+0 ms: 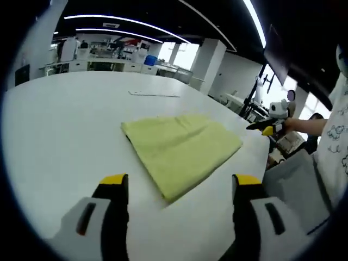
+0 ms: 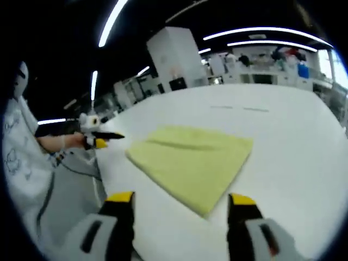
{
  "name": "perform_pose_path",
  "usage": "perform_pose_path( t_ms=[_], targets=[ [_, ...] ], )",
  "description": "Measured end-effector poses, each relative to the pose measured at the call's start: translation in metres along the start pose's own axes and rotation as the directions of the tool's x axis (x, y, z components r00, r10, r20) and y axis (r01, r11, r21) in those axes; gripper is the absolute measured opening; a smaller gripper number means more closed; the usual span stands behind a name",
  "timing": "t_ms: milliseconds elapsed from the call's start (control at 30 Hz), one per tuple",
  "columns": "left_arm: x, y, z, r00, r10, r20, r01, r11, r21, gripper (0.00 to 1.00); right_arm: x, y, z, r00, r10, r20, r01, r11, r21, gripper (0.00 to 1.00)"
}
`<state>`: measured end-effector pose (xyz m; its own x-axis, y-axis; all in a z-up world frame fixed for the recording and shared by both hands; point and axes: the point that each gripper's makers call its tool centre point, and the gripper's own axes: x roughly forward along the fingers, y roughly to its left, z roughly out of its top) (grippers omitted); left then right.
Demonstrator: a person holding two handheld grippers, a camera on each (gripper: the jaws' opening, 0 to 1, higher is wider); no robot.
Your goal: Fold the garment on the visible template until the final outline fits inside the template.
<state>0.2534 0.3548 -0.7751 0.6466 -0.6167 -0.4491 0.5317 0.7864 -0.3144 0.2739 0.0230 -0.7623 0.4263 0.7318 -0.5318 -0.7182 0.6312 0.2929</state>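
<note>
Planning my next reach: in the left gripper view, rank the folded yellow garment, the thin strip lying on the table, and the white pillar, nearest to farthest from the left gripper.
1. Folded yellow garment: on the white table, just ahead of the left gripper, between its open fingers.
2. Thin strip: flat on the table beyond the garment.
3. White pillar: past the table's far edge.

White counter [image 1: 65, 125], one folded garment

A yellow-green garment [image 1: 182, 149] is lying folded flat near the counter's middle; a thin pale strip [image 1: 154, 94] is lying well apart from it, farther back.
</note>
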Motion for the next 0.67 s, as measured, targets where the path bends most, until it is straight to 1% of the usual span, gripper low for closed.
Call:
perform_pose_path(
  t_ms=[67,100,133,167,200,233,267,300,333,367,400,433,500,600,667],
  targets=[
    [0.001,-0.007,0.002,1.000,0.004,-0.001,-0.004,1.000,0.006,0.88,-0.001,0.000,-0.003,1.000,-0.027,-0.013,0.027,1.000,-0.008,0.85],
    [0.002,-0.007,0.003,1.000,0.017,0.006,-0.017,1.000,0.007,0.92,-0.001,-0.001,-0.004,0.999,-0.050,-0.014,0.050,0.999,-0.020,0.94],
    [0.002,-0.005,0.004,0.999,0.037,0.010,-0.037,0.999,-0.002,0.97,-0.001,-0.003,-0.006,0.997,-0.069,-0.018,0.069,0.997,-0.024,1.00],
    [0.003,-0.005,0.006,0.998,0.054,0.015,-0.054,0.998,-0.013,1.00,-0.001,-0.006,-0.011,0.995,-0.089,-0.036,0.088,0.995,-0.038,0.99],
    [0.002,-0.005,0.006,0.998,0.055,0.015,-0.055,0.998,-0.010,0.99,-0.003,-0.010,-0.014,0.992,-0.119,-0.048,0.116,0.992,-0.054,0.99],
    [0.002,-0.006,0.009,0.998,0.059,0.031,-0.059,0.998,-0.013,0.99,-0.003,-0.013,-0.017,0.989,-0.136,-0.050,0.132,0.989,-0.073,0.99],
    [0.002,-0.008,0.010,0.998,0.057,0.040,-0.056,0.998,-0.017,0.99,-0.003,-0.013,-0.019,0.989,-0.140,-0.050,0.136,0.988,-0.072,0.99],
    [0.002,-0.011,0.011,0.998,0.049,0.041,-0.048,0.999,-0.025,0.99,-0.003,-0.012,-0.020,0.989,-0.139,-0.052,0.135,0.989,-0.067,0.99],
    [0.002,-0.012,0.011,0.998,0.044,0.044,-0.043,0.999,-0.030,0.99,-0.004,-0.011,-0.020,0.989,-0.139,-0.044,0.137,0.990,-0.044,0.99],
    [0.002,-0.012,0.011,0.998,0.045,0.045,-0.044,0.999,-0.031,0.99,-0.005,-0.008,-0.018,0.990,-0.138,-0.021,0.138,0.990,-0.023,0.99],
    [0.003,-0.014,0.011,0.998,0.045,0.045,-0.044,0.999,-0.030,0.99,-0.005,-0.007,-0.014,0.989,-0.149,0.018,0.149,0.989,0.003,0.99],
    [0.003,-0.016,0.011,0.998,0.044,0.044,-0.043,0.999,-0.027,0.99,-0.007,-0.007,-0.015,0.988,-0.153,0.025,0.153,0.988,0.014,0.99],
    [0.004,-0.019,0.012,0.998,0.038,0.047,-0.037,0.999,-0.021,0.99,-0.008,-0.007,-0.021,0.988,-0.153,0.026,0.153,0.988,0.022,0.99],
    [0.006,-0.023,0.011,0.999,0.030,0.030,-0.030,0.999,0.012,0.99,-0.009,-0.007,-0.029,0.987,-0.162,0.018,0.162,0.987,0.021,0.99],
    [0.008,-0.025,0.011,0.999,0.025,0.025,-0.026,0.999,0.020,0.99,-0.011,-0.008,-0.031,0.985,-0.173,0.020,0.172,0.985,0.021,0.99]
  ],
)
